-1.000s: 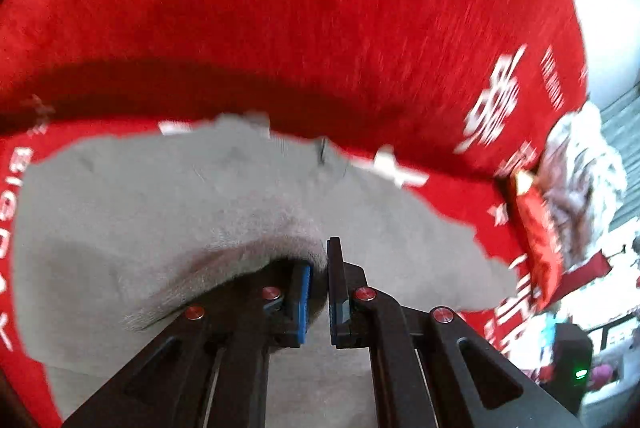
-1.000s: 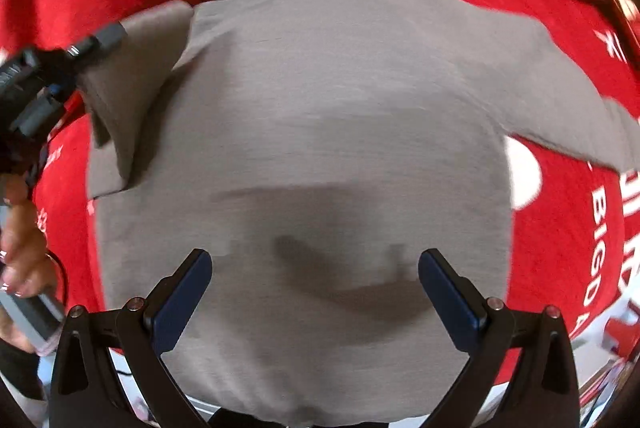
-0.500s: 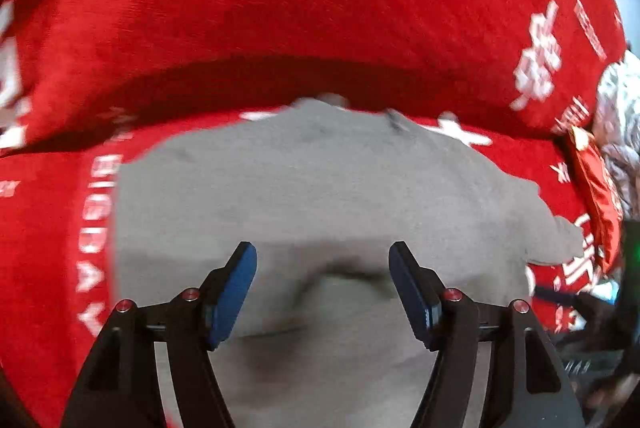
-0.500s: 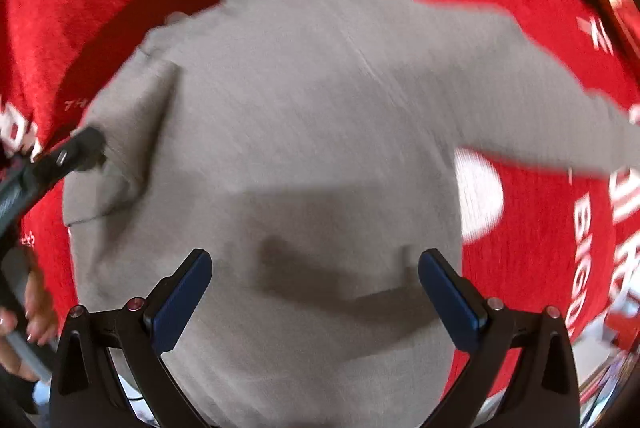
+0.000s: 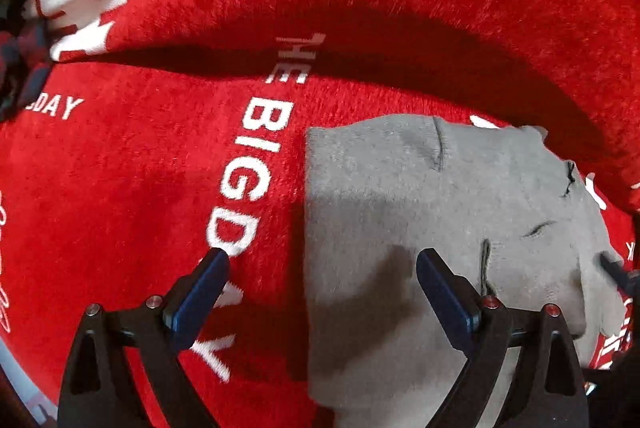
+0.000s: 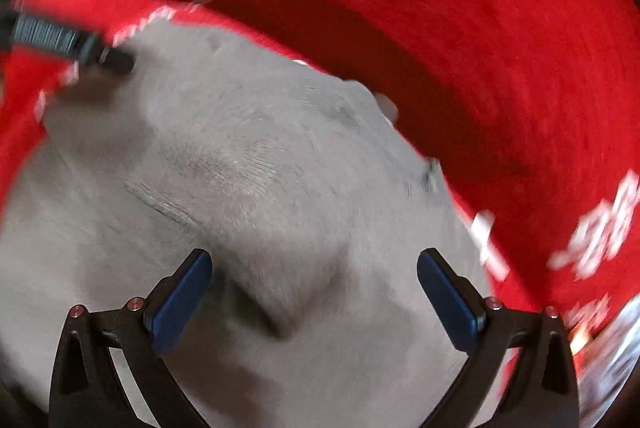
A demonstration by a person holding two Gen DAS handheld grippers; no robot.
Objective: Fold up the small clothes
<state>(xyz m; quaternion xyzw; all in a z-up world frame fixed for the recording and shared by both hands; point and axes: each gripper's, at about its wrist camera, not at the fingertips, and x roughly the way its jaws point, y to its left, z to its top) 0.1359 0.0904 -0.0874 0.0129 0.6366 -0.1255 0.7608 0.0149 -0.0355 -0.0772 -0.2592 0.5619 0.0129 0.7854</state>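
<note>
White lettering "THE BIG DAY" (image 5: 256, 164) running down the red blanket (image 5: 120, 188), read in the left wrist view. A partial "DAY" (image 5: 56, 107) farther left. Right wrist view too blurred for any reading.

R wrist view is smeared w/ motion blur: white print on the red blanket (image 6: 520, 68) at the right edge can't be read, and weave of the grey garment (image 6: 280, 188) is soft. My other gripper (image 6: 116, 62) pokes in at upper left, blurred, body cut off by the frame. L wrist view: garment's lower part hidden behind my finger (image 5: 444, 288), bottom cut off. Dark object at far left edge (image 5: 16, 68) too cropped to ID.
</note>
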